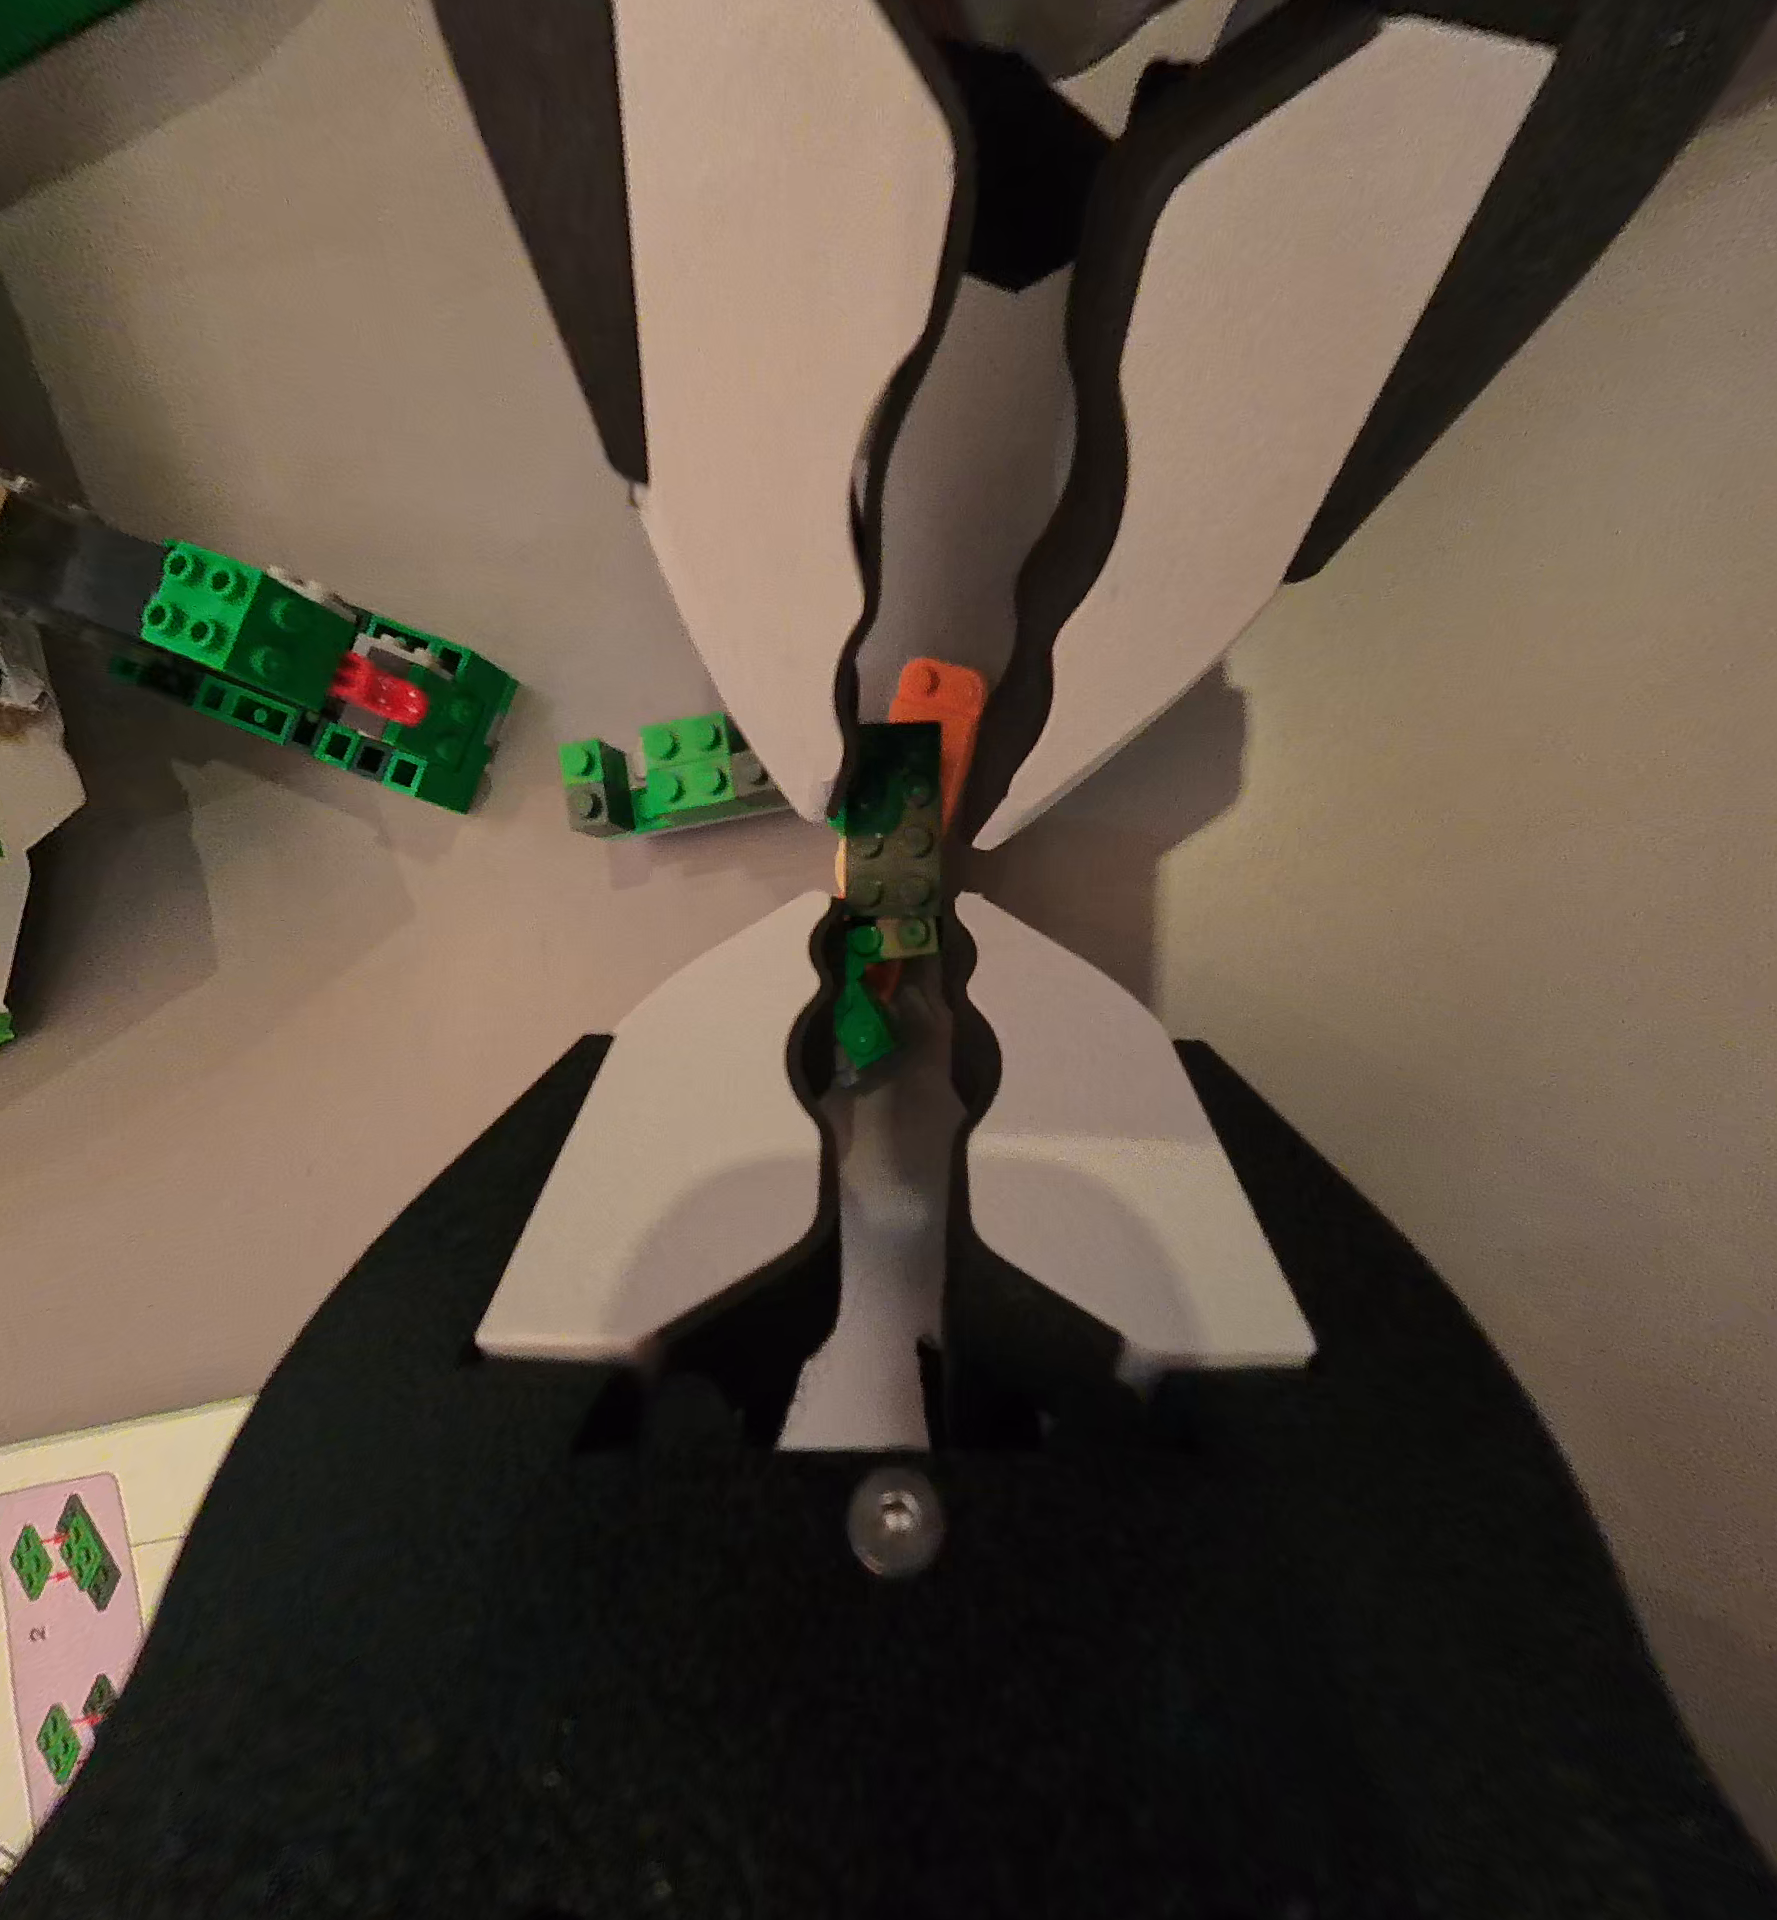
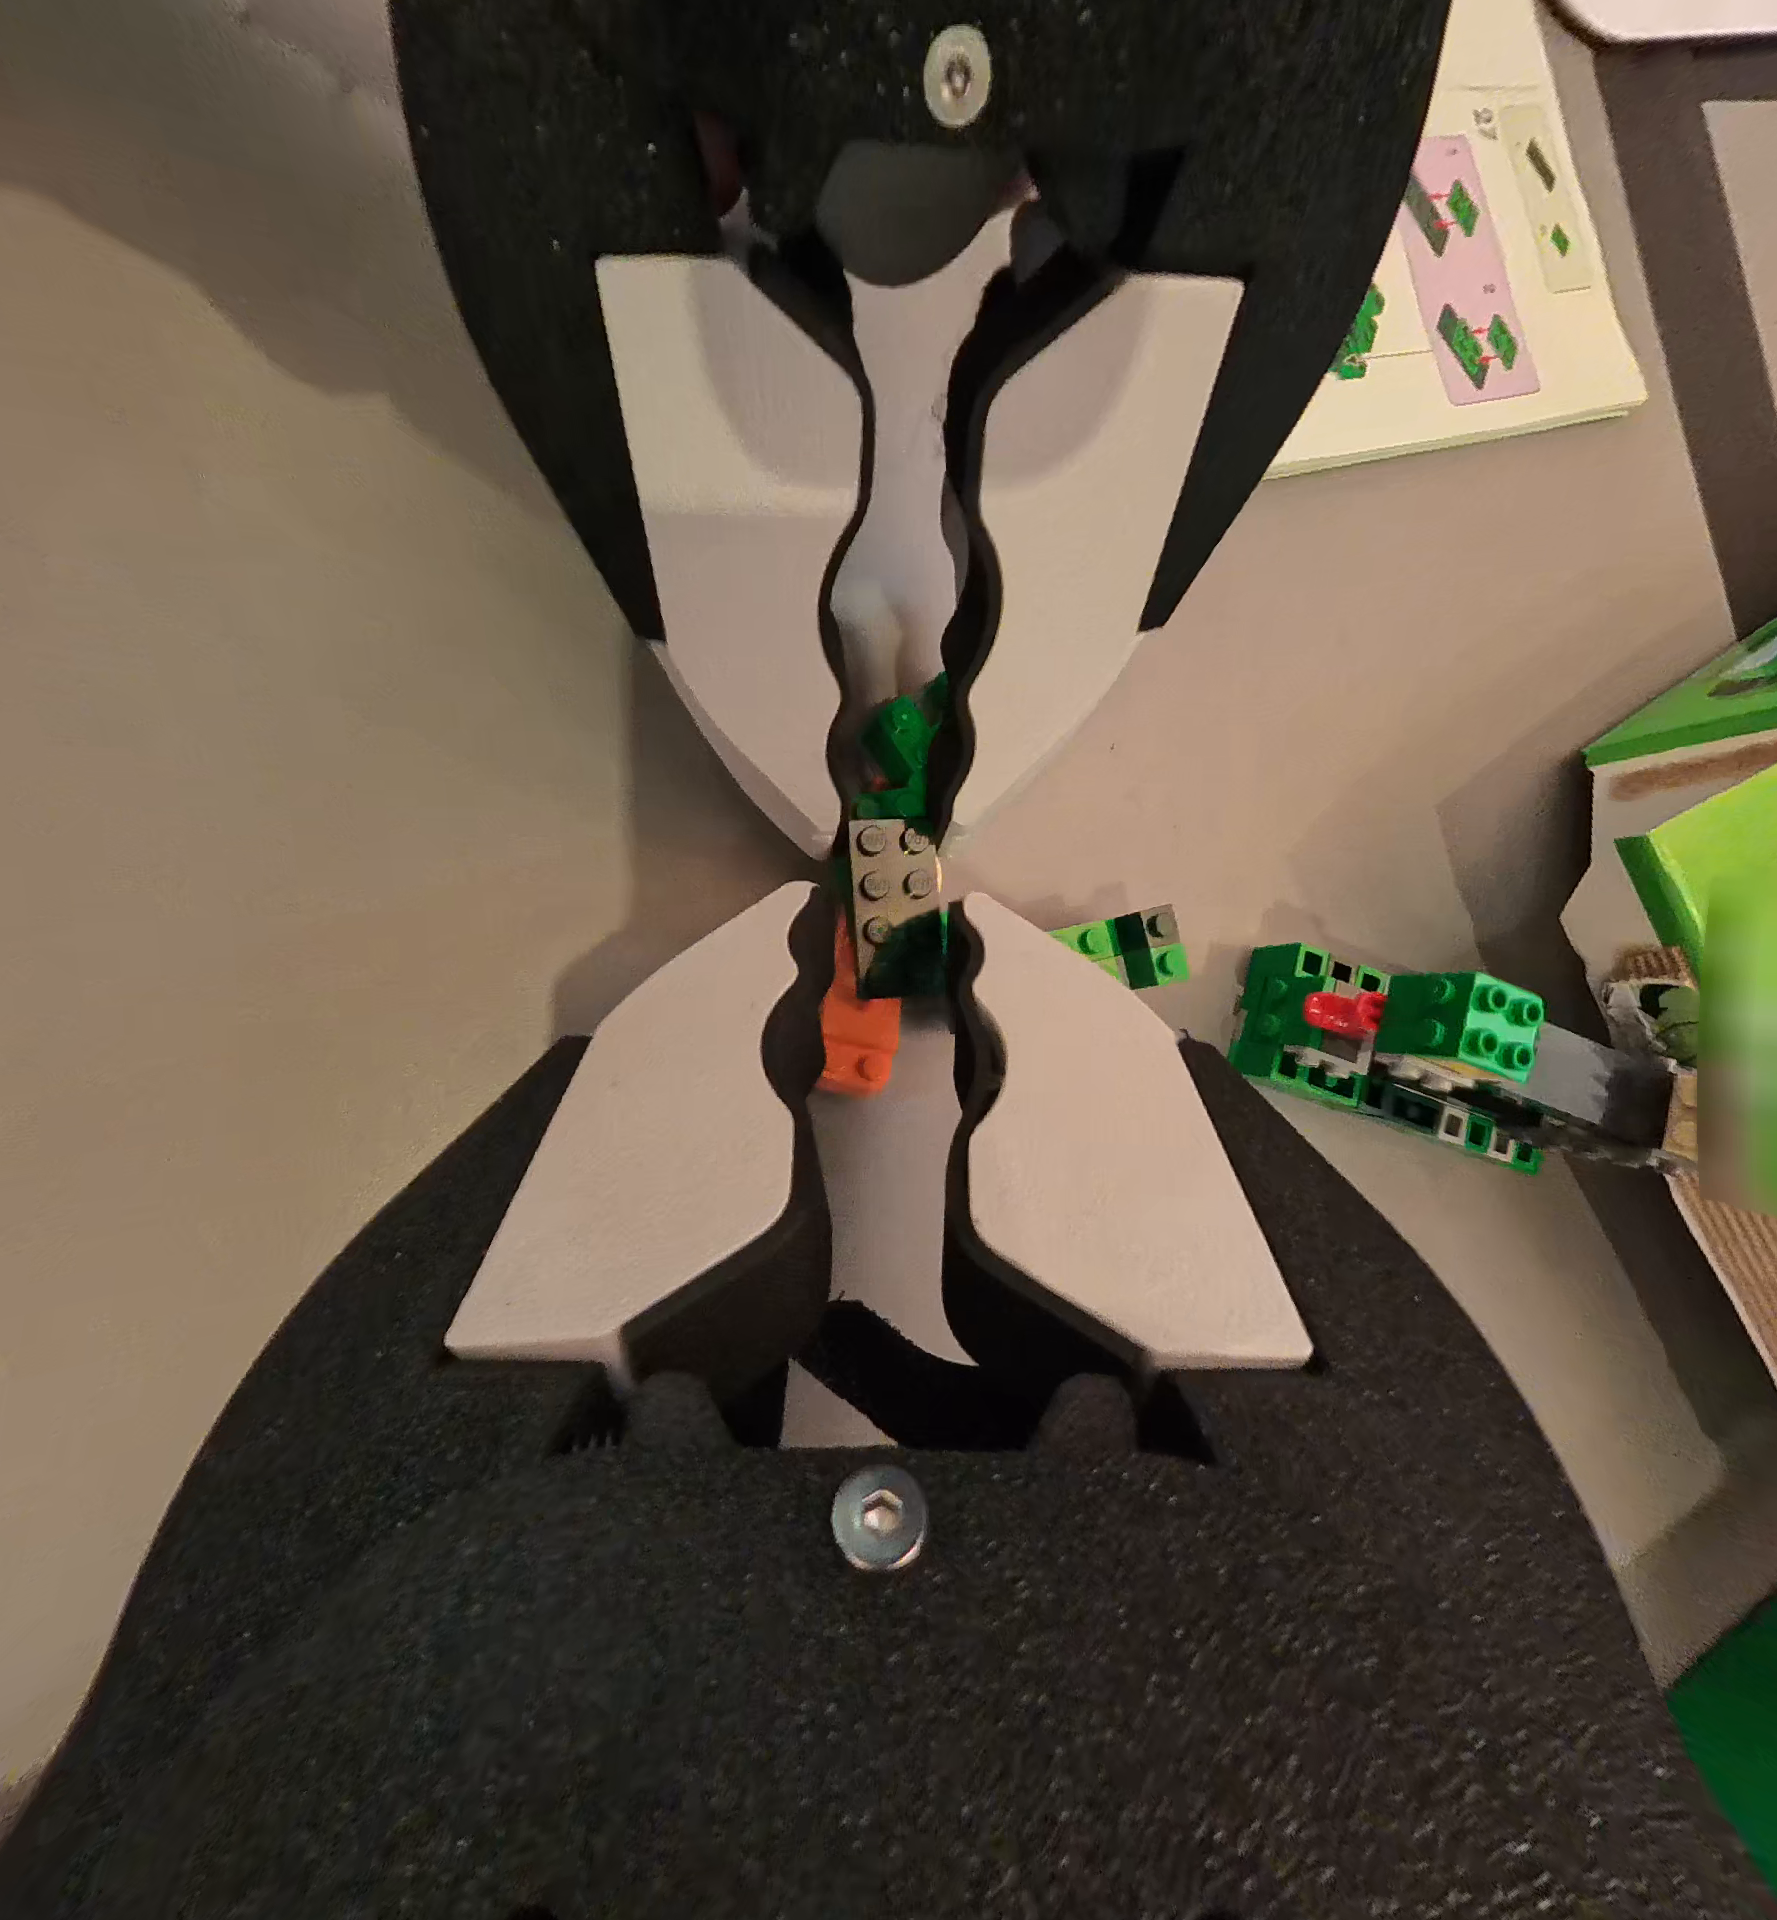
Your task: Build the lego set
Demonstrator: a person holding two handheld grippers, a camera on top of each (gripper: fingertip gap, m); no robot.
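My left gripper (image 1: 889, 914): jaws clamped on small green brick cluster (image 1: 868, 1023) | my right gripper (image 2: 889, 914): jaws clamped on orange brick (image 2: 856, 1029), tip to tip with left | studded dark plate (image 2: 889, 883) between them | larger green-and-red brick assembly (image 1: 312, 675) on grey table (image 1: 1486, 935), apart | instruction booklet (image 1: 53, 1621) nearby

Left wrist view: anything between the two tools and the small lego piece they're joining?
Nothing visible. The left tool and right tool meet tip to tip, both shut on the small green, grey and orange lego sub-assembly, above the bare grey table.
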